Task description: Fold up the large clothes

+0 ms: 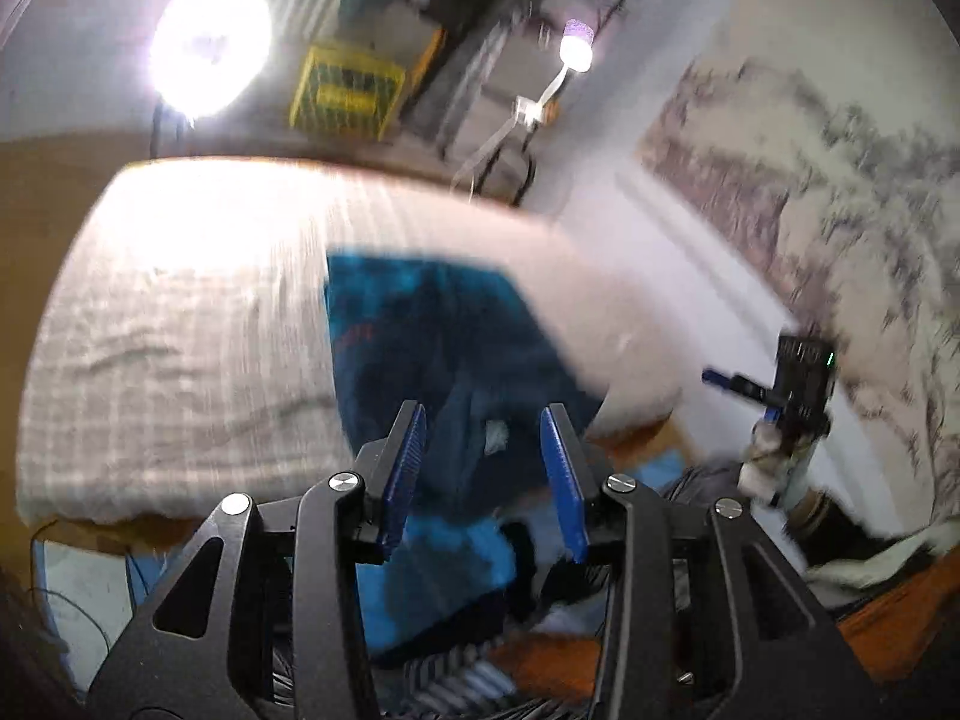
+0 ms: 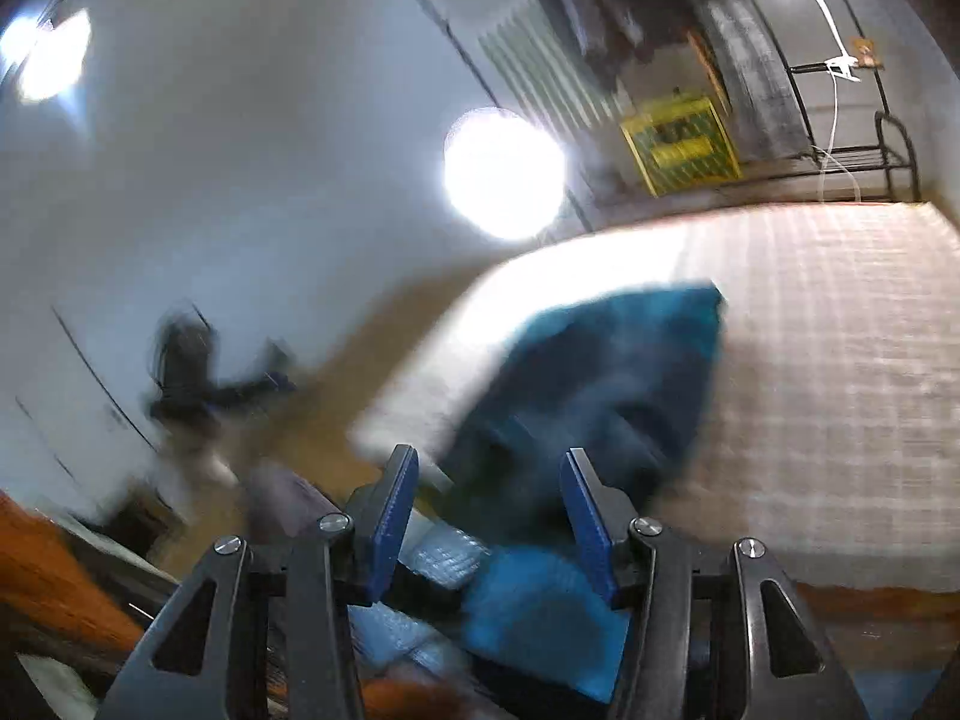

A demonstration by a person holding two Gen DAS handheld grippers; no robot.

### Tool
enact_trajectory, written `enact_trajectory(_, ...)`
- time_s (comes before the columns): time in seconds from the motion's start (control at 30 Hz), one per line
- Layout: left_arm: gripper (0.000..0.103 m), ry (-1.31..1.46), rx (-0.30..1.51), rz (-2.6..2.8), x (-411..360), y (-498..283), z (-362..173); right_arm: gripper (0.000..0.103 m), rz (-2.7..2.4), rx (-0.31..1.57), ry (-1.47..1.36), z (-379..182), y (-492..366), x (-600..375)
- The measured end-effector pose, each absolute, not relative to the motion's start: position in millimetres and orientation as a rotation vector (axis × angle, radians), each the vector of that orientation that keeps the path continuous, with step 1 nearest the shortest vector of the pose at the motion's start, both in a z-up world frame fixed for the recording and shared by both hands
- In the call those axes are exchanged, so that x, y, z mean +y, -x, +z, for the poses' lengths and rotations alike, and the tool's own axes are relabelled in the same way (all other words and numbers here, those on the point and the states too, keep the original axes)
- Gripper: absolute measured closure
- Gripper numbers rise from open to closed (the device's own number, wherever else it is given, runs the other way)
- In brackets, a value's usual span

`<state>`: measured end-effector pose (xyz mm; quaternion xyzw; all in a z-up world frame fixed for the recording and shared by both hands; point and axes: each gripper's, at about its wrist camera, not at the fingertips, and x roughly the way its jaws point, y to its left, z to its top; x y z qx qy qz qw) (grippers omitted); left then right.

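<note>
On the bed (image 1: pixel 180 312) we see a pale checked cover, a little wrinkled, that is very bright at the far side because a round lamp (image 1: pixel 210 45) shines strongly on it. Behind the bed there is a yellow crate (image 1: pixel 345 90), a dark metal rack (image 2: pixel 852 114) with a small clip lamp (image 1: pixel 575 51) on it, and a white wall. In the left wrist view, a wall hanging (image 1: pixel 810 192) with a grey landscape covers the wall on the right. Both views are blurred.

The blue garment (image 1: pixel 444 330) lies on the near part of the bed. It is a folded, nearly rectangular piece in teal and dark navy, with a small red mark on one side. Its near end hangs over the edge of the bed, down toward some striped and orange fabrics below.

The left claw (image 1: pixel 483 420) stands partly open, with nothing between its blue pads. The right claw (image 2: pixel 489 462) is also partly open and empty; the garment is seen behind it, not held.
</note>
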<state>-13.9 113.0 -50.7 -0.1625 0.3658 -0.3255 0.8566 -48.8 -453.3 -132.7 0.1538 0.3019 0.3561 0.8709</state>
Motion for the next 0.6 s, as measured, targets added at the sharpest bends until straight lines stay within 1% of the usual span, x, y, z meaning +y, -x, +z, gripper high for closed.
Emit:
enact_trajectory(0.07,0.064,0.355,0.703,-0.665,127,20,-25,0.049,0.716,0.555,-0.326,-112,56,-465)
enact_trajectory(0.13,0.064,0.348,0.643,-0.638,141,25,7,0.046,0.66,0.525,-0.261,-98,58,-468)
enact_trajectory(0.27,0.064,0.404,0.57,-0.616,166,26,58,0.046,0.603,0.506,-0.246,-79,52,-477)
enact_trajectory(0.43,0.064,0.343,0.439,-0.54,183,47,118,0.046,0.602,0.412,-0.298,-52,50,-494)
enact_trajectory(0.47,0.06,0.343,0.416,-0.534,185,51,123,0.046,0.602,0.403,-0.304,-49,49,-497)
enact_trajectory(0.5,0.052,0.344,0.407,-0.53,186,52,125,0.045,0.583,0.398,-0.29,-44,48,-497)
enact_trajectory(0.53,0.05,0.34,0.41,-0.519,184,51,123,0.044,0.546,0.411,-0.256,-43,45,-494)
enact_trajectory(0.6,0.049,0.318,0.466,-0.494,173,36,105,0.04,0.449,0.477,-0.164,-48,31,-483)
